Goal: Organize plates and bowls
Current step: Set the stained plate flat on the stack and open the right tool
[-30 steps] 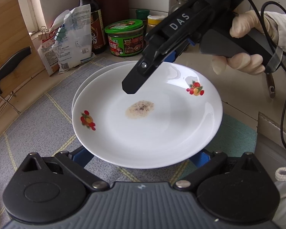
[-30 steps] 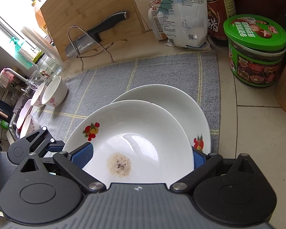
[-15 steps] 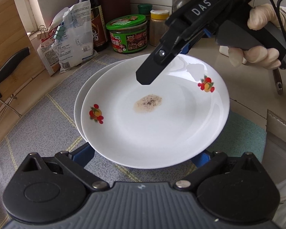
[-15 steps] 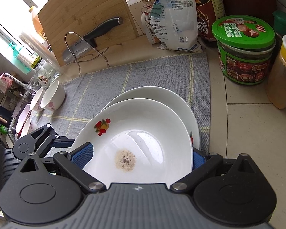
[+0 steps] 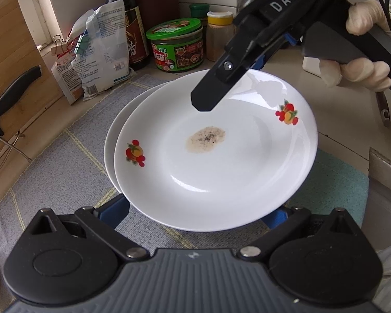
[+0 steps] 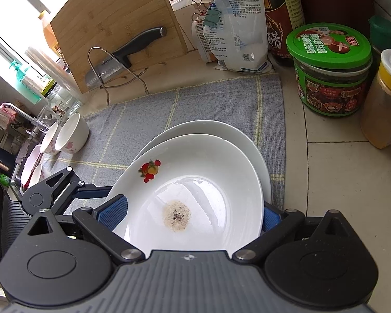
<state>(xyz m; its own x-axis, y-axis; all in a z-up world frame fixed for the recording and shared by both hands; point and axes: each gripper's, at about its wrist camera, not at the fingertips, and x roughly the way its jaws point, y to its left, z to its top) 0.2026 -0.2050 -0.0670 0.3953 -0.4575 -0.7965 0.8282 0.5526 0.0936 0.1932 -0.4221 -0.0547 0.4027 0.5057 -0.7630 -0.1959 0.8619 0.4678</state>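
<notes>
1. The top plate (image 5: 234, 161) is white and shallow, with two small red-and-orange fruit prints on its rim and a patch of brownish, black-speckled residue (image 5: 205, 138) near its middle.
2. It sits over a second white plate (image 5: 112, 143), whose edge shows along one side; both are above the grey checked mat (image 5: 52, 172) on the table (image 6: 346, 182).
3. The left claw (image 5: 195, 212) has its blue pads spread at either side of the top plate's near rim; whether they touch it cannot be told.
4. The right claw (image 6: 190, 214) is likewise spread, its blue pads flanking the plate's opposite rim; contact cannot be told.
5. In the left view the right claw's black body carries the letters "DAS", and a gloved hand (image 5: 362, 70) holds its handle.
6. Small white bowls (image 6: 73, 135) with pink flower prints stand on the mat's far end.
7. Behind the mat are a green-lidded jar (image 6: 331, 70) with Chinese print, a yellow-capped spice jar (image 6: 385, 99), a dark vinegar bottle (image 6: 279, 26) and a clipped white bag (image 6: 234, 26) with a QR code.
8. A bamboo cutting board (image 6: 112, 20) leans by the window, with a knife (image 6: 127, 52) on a wire rack before it.
</notes>
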